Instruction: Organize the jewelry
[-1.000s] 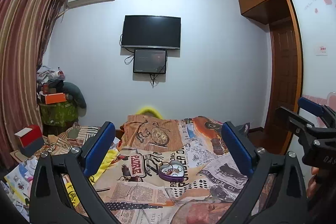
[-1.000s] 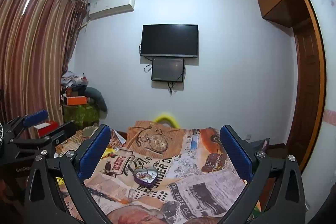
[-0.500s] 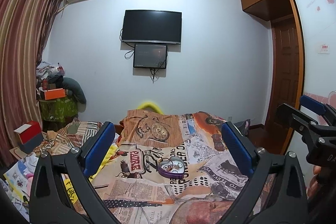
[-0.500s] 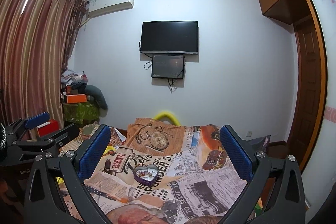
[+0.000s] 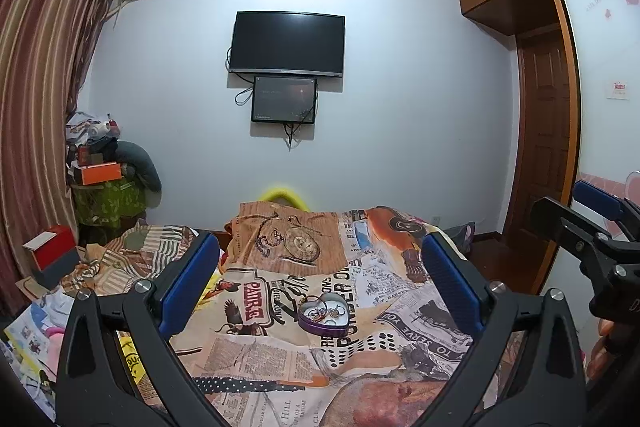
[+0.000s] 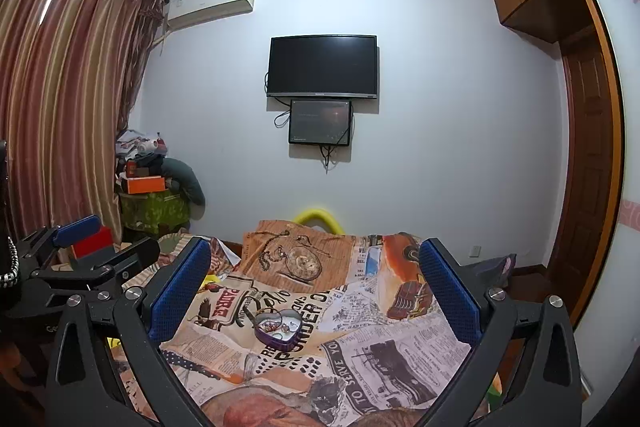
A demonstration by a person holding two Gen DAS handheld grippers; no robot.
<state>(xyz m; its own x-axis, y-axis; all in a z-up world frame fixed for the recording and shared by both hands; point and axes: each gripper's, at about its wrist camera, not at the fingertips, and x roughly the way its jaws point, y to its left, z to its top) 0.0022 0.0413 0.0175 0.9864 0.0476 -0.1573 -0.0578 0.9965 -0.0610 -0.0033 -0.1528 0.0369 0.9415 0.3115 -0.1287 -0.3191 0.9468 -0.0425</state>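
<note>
A purple heart-shaped tin (image 5: 324, 317) holding several small jewelry pieces lies on the patterned bedspread (image 5: 280, 355); the right wrist view shows the tin (image 6: 278, 327) too. My left gripper (image 5: 320, 267) hangs above the bed, open, nothing between its blue-padded fingers (image 5: 188, 281). My right gripper (image 6: 314, 275) is likewise open and empty, well short of the tin. Each gripper shows at the edge of the other's view: the right gripper (image 5: 592, 227) on the right, the left gripper (image 6: 72, 251) on the left.
A bed covered by a newspaper-print bedspread (image 6: 360, 347) fills the foreground. A television (image 5: 288, 45) and a smaller screen (image 5: 284, 101) hang on the far wall. Cluttered boxes (image 5: 100, 173) stand at the left by striped curtains (image 5: 36, 87). A wooden wardrobe and door (image 5: 544, 131) stand at the right.
Both grippers have tilted downward slightly, so the bed and the tin sit higher and closer in view. Both stay open.
</note>
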